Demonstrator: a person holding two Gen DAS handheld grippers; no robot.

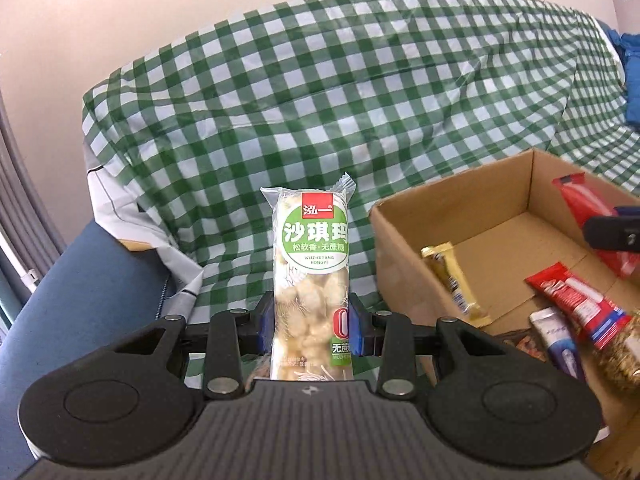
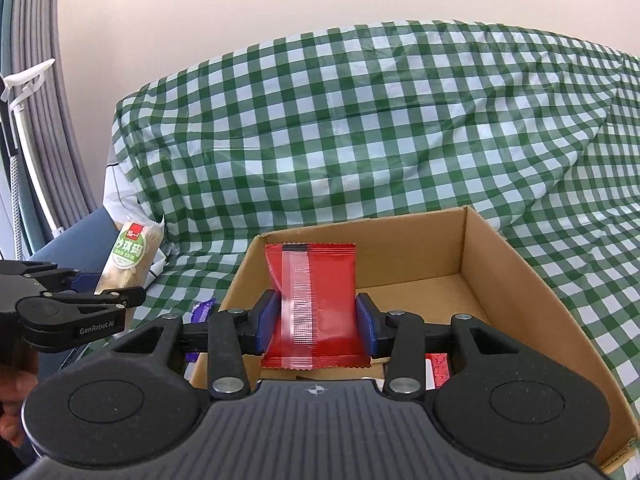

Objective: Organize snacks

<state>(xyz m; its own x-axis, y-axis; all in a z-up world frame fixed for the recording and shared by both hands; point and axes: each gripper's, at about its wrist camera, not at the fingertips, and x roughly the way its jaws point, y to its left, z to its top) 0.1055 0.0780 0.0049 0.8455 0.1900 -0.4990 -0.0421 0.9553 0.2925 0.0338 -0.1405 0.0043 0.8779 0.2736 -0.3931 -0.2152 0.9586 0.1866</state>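
The left gripper (image 1: 311,326) is closed on the lower half of a sachima bar (image 1: 309,280); the right gripper (image 2: 316,326) clamps a red packet (image 2: 312,304) above the cardboard box (image 2: 500,264). Both wrappers look light, soft and slippery, so mid-body holds seem safest.

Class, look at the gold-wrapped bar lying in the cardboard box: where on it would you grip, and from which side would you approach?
Grip the gold-wrapped bar across its narrow width near the middle, coming down from above through the open top of the cardboard box. It lies flat on the box floor beside the left wall, long and slim, so jaws probably span its short sides best; its crimped ends would likely slip.
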